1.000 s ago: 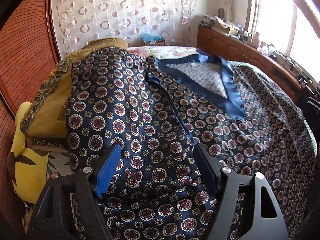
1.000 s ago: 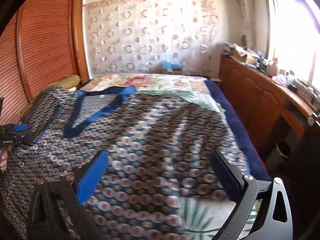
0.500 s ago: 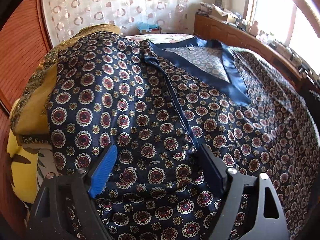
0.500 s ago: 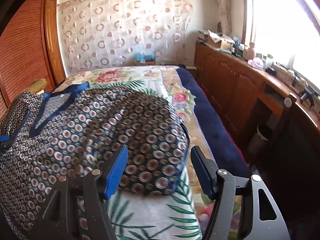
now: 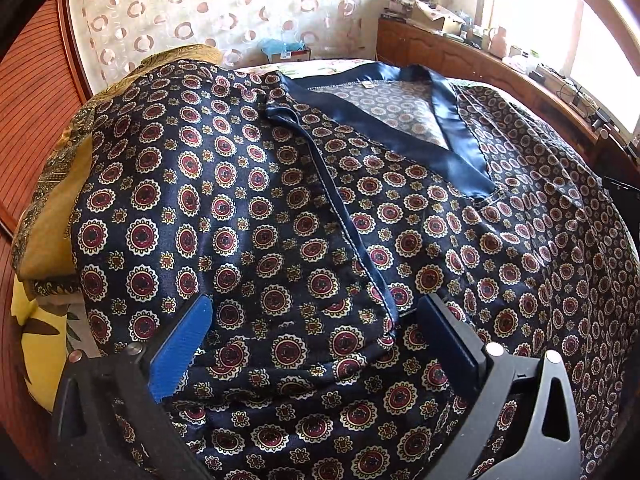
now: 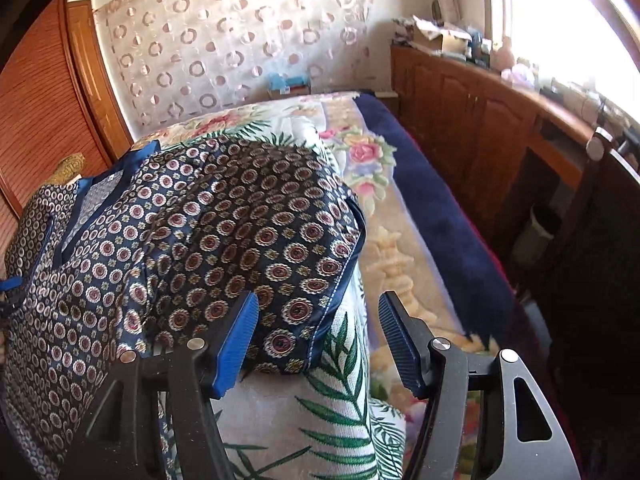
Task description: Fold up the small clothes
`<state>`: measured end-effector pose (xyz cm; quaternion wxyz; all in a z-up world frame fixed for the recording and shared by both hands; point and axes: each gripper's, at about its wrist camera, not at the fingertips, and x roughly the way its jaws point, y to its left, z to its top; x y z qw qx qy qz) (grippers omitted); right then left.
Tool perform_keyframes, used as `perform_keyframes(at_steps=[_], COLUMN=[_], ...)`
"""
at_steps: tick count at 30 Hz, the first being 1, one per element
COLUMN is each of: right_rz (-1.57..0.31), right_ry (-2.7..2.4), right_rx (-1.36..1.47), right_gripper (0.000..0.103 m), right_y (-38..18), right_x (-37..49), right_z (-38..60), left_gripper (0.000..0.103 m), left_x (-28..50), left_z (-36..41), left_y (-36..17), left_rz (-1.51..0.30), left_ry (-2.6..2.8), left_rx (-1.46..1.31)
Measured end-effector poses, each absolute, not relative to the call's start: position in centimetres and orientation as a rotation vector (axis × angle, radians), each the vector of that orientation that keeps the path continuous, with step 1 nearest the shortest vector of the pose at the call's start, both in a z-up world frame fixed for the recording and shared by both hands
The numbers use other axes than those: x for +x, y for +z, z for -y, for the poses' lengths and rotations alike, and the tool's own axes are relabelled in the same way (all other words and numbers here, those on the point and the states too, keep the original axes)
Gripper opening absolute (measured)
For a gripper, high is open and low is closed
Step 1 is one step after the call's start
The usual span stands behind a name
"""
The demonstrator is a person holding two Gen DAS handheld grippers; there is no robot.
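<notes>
A navy shirt (image 5: 280, 200) printed with red and cream medallions lies spread on the bed, its shiny blue collar (image 5: 452, 136) at the far side. One sleeve is laid over the front, with a piped edge (image 5: 340, 220) running towards me. My left gripper (image 5: 316, 302) hovers low over that folded part, jaws opening wide, with cloth below them but not pinched. In the right wrist view the shirt (image 6: 224, 224) ends in a blue-edged sleeve hem (image 6: 336, 288). My right gripper (image 6: 318, 300) straddles that hem, jaws closing; the pads do not press on it.
A gold patterned cloth (image 5: 52, 208) and a yellow pillow (image 5: 28, 340) lie left of the shirt. The floral bed cover (image 6: 360, 152) and a navy blanket (image 6: 432, 216) run along the right. A wooden cabinet (image 6: 480, 120) and a bin (image 6: 540, 228) stand beyond.
The left jaws have spread wider and sit closer over the shirt. The right gripper has swung right to the sleeve's hem and its jaws have narrowed around it.
</notes>
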<state>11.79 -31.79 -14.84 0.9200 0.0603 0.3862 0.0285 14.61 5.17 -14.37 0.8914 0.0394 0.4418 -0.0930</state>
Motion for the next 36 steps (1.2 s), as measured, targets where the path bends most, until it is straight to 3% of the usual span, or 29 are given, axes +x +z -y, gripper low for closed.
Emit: perform_keyframes(at_steps=[7,8,12,14,16,29,36], right_rz=[-0.842,-0.839,-0.816,-0.804,-0.787,-0.569,-0.582], right_ry=[0.086,0.091,0.068,0.042,0.035,0.191,0.321], right_rx=[0.164,0.160,0.079,0.038,0.015,-0.139,-0.215], right_gripper=[0.049,0.041,0.028,0.012,0.007,0.005,0.005], right_y=[-15.1,-15.0,-14.7,-14.7,-14.1,-5.8,-6.2], right_x=[12.7,12.8,12.0,11.9,11.5,9.4,9.9], right_z=[32.8,32.8,32.2,32.2,32.3,24.7,17.3], left_gripper=[0.103,0.103,0.103,0.103,0.103,0.103,0.103], left_x=[14.6,14.6,14.6,14.6,14.6,14.7,14.6], left_z=[-5.2,-5.2,-5.2,-5.2,-5.2,-5.2,-5.2], left_y=[-14.4,-14.4,-14.4,-14.4,-14.4,-14.3,-14.3], left_rz=[-0.917,-0.917,-0.917,-0.917,-0.917,-0.916,-0.916], left_ry=[-0.194,-0.193,-0.193,-0.193,-0.193,-0.193,-0.194], left_rx=[0.080,0.081,0.080,0.081,0.081,0.080,0.080])
